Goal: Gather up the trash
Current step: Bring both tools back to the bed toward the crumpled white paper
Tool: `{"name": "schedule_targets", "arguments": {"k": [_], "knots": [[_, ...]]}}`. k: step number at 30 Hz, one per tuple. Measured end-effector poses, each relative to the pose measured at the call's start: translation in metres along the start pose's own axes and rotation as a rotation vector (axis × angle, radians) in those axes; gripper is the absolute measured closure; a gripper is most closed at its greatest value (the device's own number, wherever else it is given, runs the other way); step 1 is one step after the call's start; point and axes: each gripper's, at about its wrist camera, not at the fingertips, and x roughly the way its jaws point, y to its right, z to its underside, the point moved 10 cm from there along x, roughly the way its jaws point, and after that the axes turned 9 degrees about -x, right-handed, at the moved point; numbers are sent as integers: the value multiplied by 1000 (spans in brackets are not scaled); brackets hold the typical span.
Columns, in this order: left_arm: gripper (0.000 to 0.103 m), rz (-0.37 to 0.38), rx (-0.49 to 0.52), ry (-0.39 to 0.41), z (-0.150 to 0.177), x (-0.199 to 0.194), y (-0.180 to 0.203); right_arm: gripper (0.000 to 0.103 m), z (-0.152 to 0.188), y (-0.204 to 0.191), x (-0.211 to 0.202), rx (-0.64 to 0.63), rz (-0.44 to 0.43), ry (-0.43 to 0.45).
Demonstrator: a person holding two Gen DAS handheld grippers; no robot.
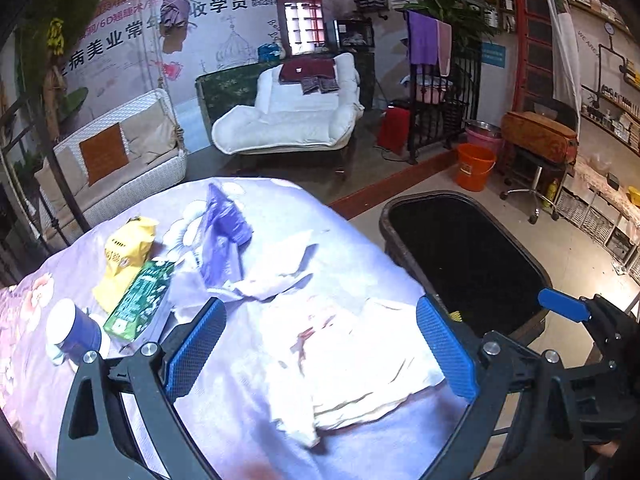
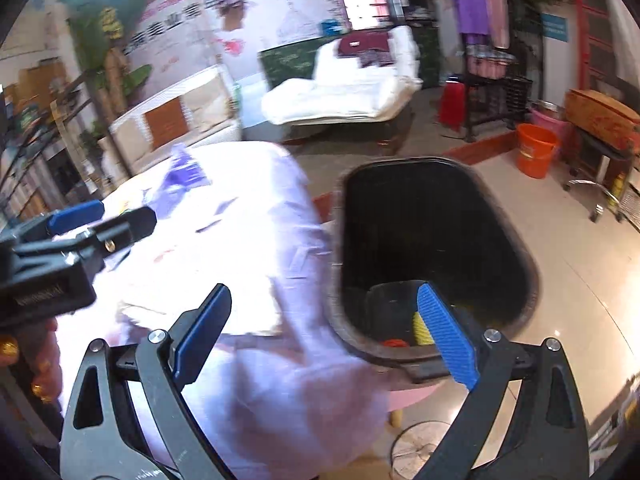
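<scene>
While the left gripper is held spread wide above the table, nothing is gripped between its blue pads; the jaws straddle a crumpled, stained white tissue lying on the floral cloth, which reads as a lineup for the next pick. Further back on the cloth, more trash is waiting: a yellow packet, a green carton leaning against it, a purple wrapper and a second wad of white paper. A blue-and-white cup is seen at the left edge; whether it counts as trash cannot be told.

Over to the right gripper: it is likewise released, jaws apart and empty, hanging over the table's edge with 1 pad above the black bin. The view is motion-blurred. The bin is parked just beside the table, mouth open, presumably so that each piece can be carried a short way and dropped. Something yellow and something red can be made out at the bottom of the bin, so a start on the job appears to have been made.

By judgement, the tissue is next: soft and flat, so it would need pinching low against the cloth, and the cloth itself could be snagged.
</scene>
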Motion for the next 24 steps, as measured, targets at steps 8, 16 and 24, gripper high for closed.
{"name": "schedule_targets", "arguments": {"k": [8,16,24], "knots": [[8,-166,-118,0,21,-15,-93,10,-4,-85,9,-162,-176,-25],[8,-244,-193,-40,51,-17,-154,10,10,-153,35,-316,-225,-112],[8,-223,-165,-79,54,3,-167,27,11,-154,60,-410,-123,-159]]}}
